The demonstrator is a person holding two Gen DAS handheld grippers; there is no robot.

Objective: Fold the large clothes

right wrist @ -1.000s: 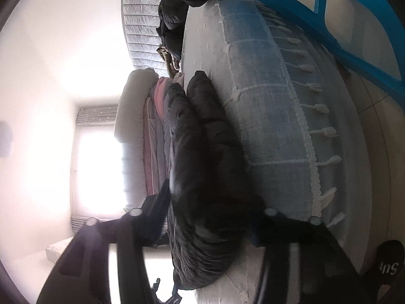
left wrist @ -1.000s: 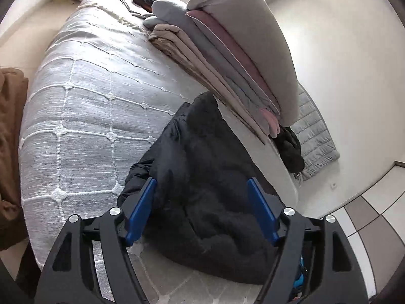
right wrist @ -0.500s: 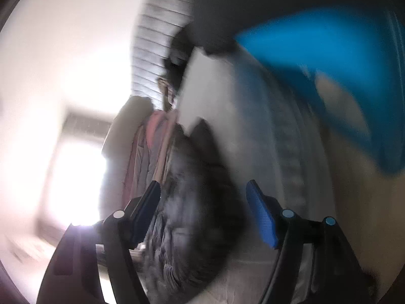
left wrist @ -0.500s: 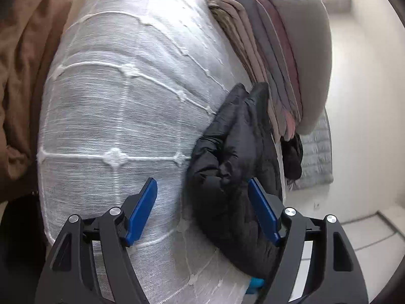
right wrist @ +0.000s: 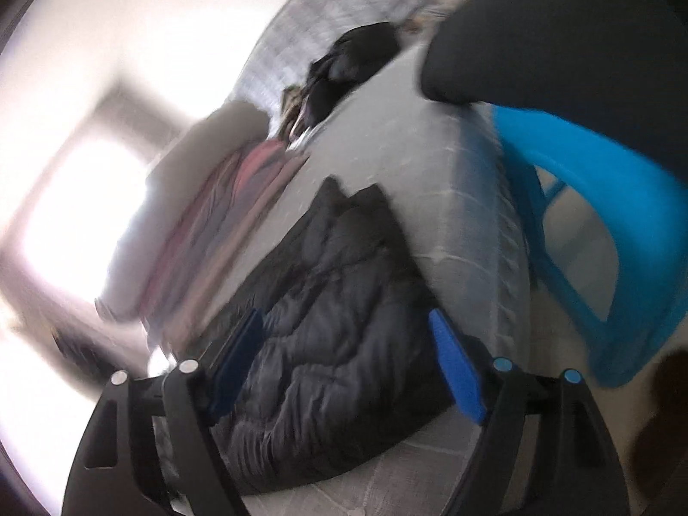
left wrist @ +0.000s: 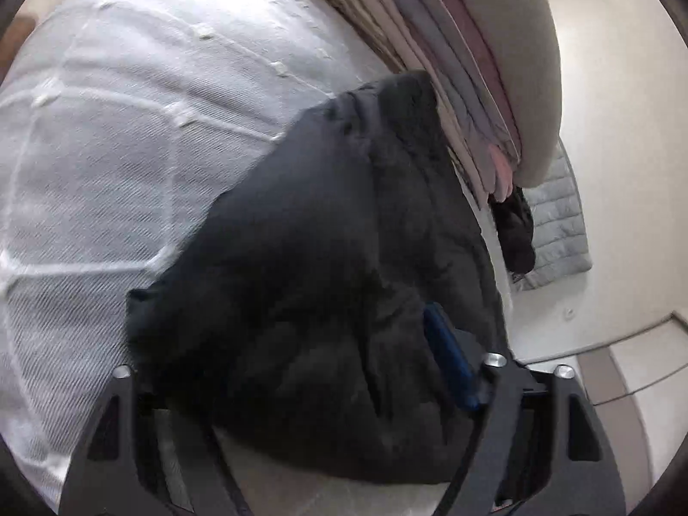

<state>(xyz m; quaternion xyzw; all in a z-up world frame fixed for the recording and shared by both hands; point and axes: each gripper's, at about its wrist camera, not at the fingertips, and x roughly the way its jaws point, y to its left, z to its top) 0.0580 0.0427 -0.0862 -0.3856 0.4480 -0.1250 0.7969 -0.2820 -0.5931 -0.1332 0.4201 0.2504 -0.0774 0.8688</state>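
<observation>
A black puffer jacket lies folded on the white bedspread, near the bed's edge. My left gripper is down over its near end and its jaws are closing, with the jacket's bulk between them. The right blue pad is sunk into the fabric, while the left finger is hidden under the jacket. In the blurred right wrist view the same jacket lies beyond my right gripper. Its jaws are opening wide, and both blue pads stand clear of the cloth.
A stack of folded clothes topped by a grey pillow sits behind the jacket. Another black garment hangs over the bed's far edge above a grey quilted mat. A blue plastic chair stands beside the bed.
My left gripper dropped onto the jacket and its jaws narrowed around it. My right gripper let the jacket go, opened wide, rolled and lifted away.
</observation>
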